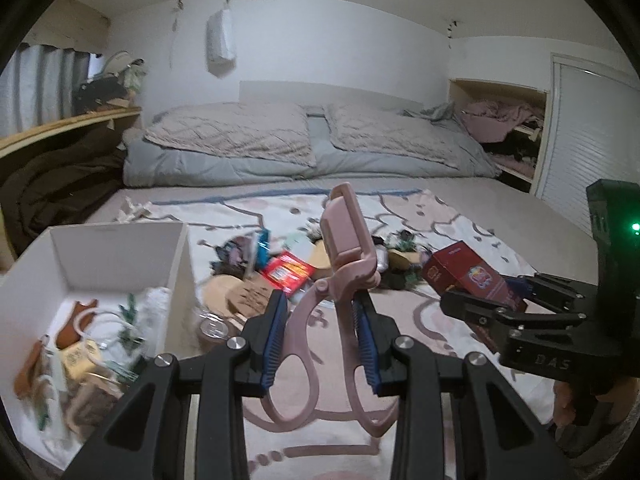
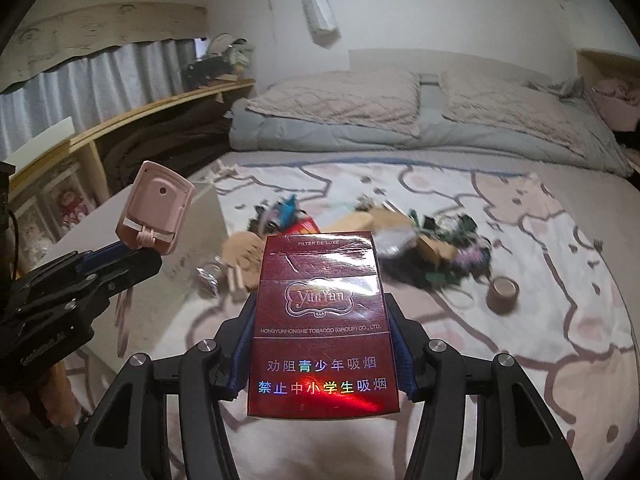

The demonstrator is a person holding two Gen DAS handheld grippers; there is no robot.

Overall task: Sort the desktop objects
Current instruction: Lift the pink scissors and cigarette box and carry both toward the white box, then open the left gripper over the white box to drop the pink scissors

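We work over a bed spread with a pale blanket [image 2: 520, 360] patterned in pink outlines, pillows at its head, a heap of mixed clutter [image 1: 304, 268] in the middle. Our left gripper [image 1: 320, 336] is clenched on pink plastic scissors [image 1: 340, 280] with a capped blade, gripped just above the finger loops, long axis standing up and away from us. The open white cardboard box [image 1: 120, 248], already holding small odds and ends, lies just to that gripper's left and below, so the left hand is plainly the nearer one. Our right gripper [image 2: 322, 344] clamps a glossy, film-wrapped dark red cigarette pack [image 2: 320, 320] by its narrow sides, lifted clear of the blanket.
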